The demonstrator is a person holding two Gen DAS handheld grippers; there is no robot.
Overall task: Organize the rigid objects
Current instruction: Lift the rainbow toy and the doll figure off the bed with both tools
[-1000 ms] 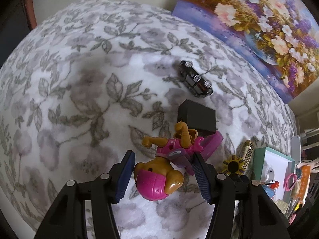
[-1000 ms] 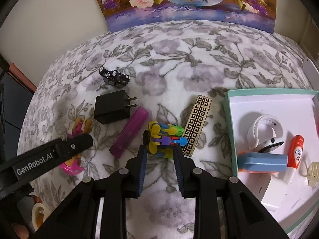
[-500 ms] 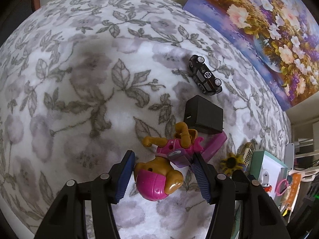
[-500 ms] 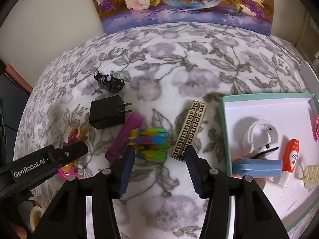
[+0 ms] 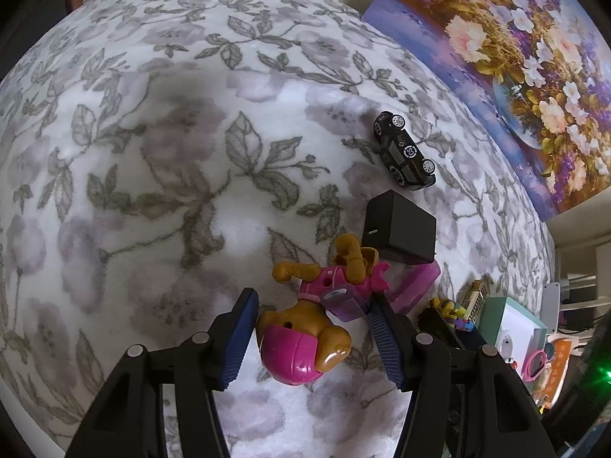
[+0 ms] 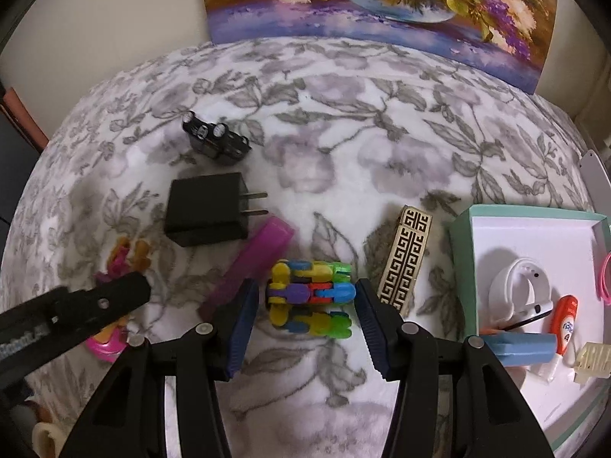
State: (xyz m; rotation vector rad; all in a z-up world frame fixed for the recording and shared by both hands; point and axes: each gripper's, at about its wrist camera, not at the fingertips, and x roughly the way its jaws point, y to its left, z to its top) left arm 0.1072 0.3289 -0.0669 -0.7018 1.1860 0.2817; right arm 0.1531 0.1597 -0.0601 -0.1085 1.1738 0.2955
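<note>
Dog figure [image 5: 305, 337], tan with pink helmet, lies between spread left fingers [image 5: 238, 337]; right fingers [image 6: 240, 316] also spread.

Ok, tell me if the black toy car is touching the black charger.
Apart. The right wrist view shows a strip of flowered cloth between the toy car and the charger; the left wrist view shows the same gap.
</note>
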